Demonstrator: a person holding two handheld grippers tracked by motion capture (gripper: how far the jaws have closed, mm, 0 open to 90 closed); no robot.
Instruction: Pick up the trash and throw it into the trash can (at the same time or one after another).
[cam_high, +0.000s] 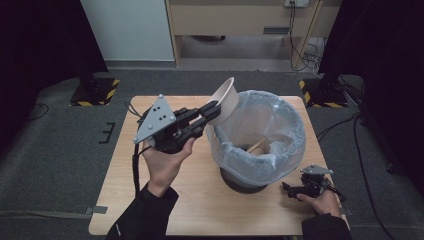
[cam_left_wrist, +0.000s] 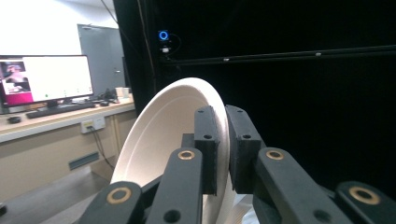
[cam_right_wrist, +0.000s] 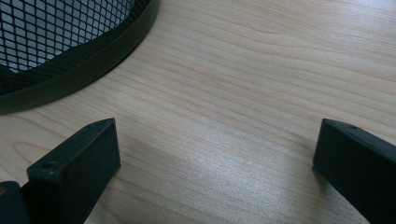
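Lower right of the high view: right gripper (cam_high: 289, 189) resting on the pale wood-grain tabletop (cam_high: 200, 200), jaws spread wide, holding nothing, beside the black mesh bin (cam_high: 245, 177). Centre: clear plastic liner (cam_high: 280, 125), cardboard scraps inside. Above its left rim: left gripper (cam_high: 214, 111) clamped on a tilted, round white paper bowl (cam_high: 226, 100).

We see a pale wood-grain bench (cam_high: 200, 200) standing on grey carpet (cam_high: 60, 165). On the bench, toward three o'clock of its middle, sits a black mesh bin (cam_high: 240, 180) lined with a clear bag (cam_high: 280, 125). At about five o'clock from the bin, the right gripper (cam_high: 295, 190) rests on the bench near its edge, jaws spread wide and pointing at the bin's base.
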